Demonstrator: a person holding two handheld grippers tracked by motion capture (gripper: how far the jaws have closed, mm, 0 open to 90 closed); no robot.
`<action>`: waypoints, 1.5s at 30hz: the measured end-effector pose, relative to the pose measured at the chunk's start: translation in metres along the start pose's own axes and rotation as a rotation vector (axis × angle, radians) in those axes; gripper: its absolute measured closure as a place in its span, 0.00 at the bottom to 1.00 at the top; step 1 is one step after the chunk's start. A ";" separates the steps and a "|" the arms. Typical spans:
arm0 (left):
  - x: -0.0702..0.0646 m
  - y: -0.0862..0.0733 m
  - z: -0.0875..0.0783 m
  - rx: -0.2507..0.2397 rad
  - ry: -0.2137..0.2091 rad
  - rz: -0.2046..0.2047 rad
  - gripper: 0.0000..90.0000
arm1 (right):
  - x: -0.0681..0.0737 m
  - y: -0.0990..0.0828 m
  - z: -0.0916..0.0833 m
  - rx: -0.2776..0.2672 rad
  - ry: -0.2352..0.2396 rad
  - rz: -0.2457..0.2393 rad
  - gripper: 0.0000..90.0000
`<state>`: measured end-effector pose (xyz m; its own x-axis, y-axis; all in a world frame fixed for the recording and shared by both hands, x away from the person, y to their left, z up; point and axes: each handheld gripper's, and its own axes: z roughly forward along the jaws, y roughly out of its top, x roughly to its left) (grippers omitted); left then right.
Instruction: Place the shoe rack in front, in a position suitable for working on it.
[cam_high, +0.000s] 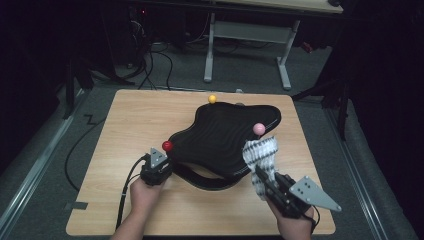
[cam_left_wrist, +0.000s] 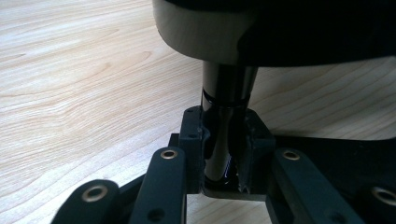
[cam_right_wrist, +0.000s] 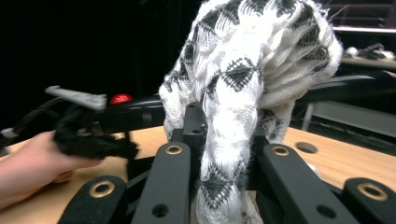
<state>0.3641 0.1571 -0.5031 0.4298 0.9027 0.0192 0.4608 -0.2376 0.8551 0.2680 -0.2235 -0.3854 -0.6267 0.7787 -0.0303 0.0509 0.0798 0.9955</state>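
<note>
Two grippers work a black peg rack (cam_high: 225, 137) standing mid-table (cam_high: 125, 115): the left gripper (cam_high: 156, 167) is clamped on its near-left post (cam_left_wrist: 224, 135), steadying it. Pinched in the right gripper (cam_high: 267, 184), a black-and-white sock (cam_high: 260, 155) hangs just beside the pink-tipped peg (cam_high: 259, 129); hooking it over that knob probably comes next, needing a lift.

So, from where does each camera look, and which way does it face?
High view: above the near edge, facing forward and down on the table; both forearms, left tool and right tool show.
Left gripper view: on the left tool, facing along its jaws, shut on a black post.
Right gripper view: on the right tool, shut on a patterned cloth; the other hand shows.
Shared: the cloth and a red ball appear in both the high and right gripper views.
</note>
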 end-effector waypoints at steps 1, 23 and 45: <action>0.000 0.000 0.000 -0.001 0.001 0.001 0.82 | -0.007 0.000 0.004 0.005 -0.006 0.011 0.88; 0.001 -0.001 0.000 -0.005 0.004 -0.009 0.82 | -0.001 -0.005 -0.006 0.040 0.072 -0.038 0.88; 0.001 -0.002 0.000 -0.011 -0.001 0.008 0.82 | 0.072 -0.013 0.022 0.092 0.236 -0.166 0.88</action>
<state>0.3640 0.1588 -0.5045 0.4342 0.9004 0.0251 0.4493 -0.2407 0.8603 0.2393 -0.1550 -0.4025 -0.7952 0.5848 -0.1600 -0.0042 0.2585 0.9660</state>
